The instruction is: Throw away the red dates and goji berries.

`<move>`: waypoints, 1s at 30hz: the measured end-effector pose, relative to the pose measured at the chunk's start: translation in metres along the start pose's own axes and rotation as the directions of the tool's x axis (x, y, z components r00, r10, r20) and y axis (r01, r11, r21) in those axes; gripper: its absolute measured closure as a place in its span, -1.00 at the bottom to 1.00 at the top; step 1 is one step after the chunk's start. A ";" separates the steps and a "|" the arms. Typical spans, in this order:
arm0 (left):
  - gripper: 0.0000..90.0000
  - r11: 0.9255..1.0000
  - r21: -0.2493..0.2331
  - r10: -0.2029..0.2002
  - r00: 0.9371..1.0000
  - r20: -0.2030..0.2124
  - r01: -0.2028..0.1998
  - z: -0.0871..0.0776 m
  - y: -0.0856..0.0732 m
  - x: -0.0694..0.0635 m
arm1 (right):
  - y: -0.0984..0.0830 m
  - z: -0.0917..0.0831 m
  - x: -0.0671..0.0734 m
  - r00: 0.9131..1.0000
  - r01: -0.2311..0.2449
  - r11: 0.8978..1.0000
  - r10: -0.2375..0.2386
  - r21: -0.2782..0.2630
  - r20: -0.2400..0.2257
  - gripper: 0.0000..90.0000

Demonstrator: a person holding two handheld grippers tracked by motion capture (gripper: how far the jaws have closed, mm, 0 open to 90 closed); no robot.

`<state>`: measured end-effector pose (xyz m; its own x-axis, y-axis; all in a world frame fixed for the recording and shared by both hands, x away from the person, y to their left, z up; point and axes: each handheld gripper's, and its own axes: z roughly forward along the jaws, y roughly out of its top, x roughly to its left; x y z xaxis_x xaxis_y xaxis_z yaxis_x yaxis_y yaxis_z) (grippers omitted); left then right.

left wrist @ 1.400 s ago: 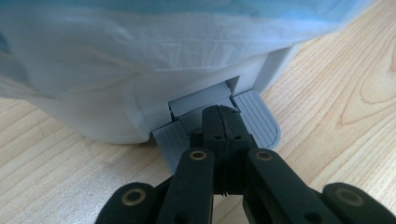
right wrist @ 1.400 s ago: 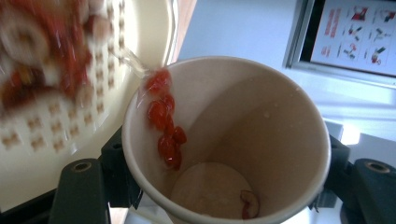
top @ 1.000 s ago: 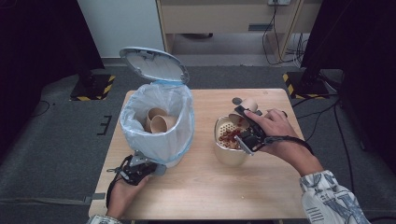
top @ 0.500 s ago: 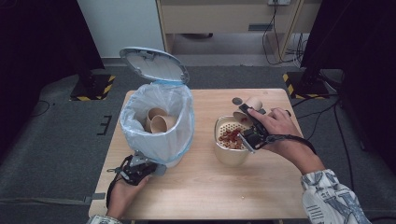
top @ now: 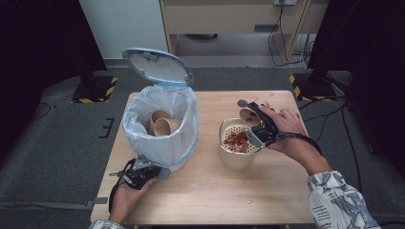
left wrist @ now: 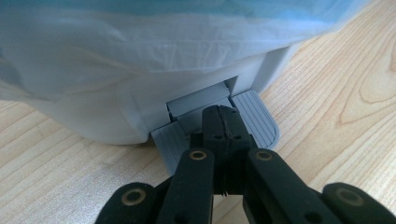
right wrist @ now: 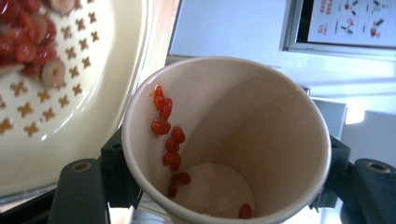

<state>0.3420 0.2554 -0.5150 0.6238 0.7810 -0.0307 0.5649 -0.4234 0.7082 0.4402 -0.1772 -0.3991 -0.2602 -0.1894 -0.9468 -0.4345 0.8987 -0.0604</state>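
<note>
Right hand reaches in from the near right edge of the surface, wrist turned so the right tool tips a paper cup on its side at the rim of the cream strainer bowl. The tool pinches the cup by its walls; red berries cling inside it, others lie on the bowl's perforated insert. Left hand rests low at the near left; left tool, pressed together, bears on the grey pedal of the lined bin, whose lid stands raised. Two cups lie inside.
</note>
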 end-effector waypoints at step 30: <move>1.00 1.000 -0.001 -0.002 1.000 0.002 0.002 0.000 0.000 0.000 | -0.019 0.002 -0.015 0.945 -0.325 0.943 0.326 -0.076 -0.001 -0.34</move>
<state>0.3421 0.2557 -0.5152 0.6238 0.7809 -0.0330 0.5652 -0.4215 0.7092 0.4542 -0.1909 -0.3843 -0.3887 0.1132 -0.9144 -0.3901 0.8788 0.2747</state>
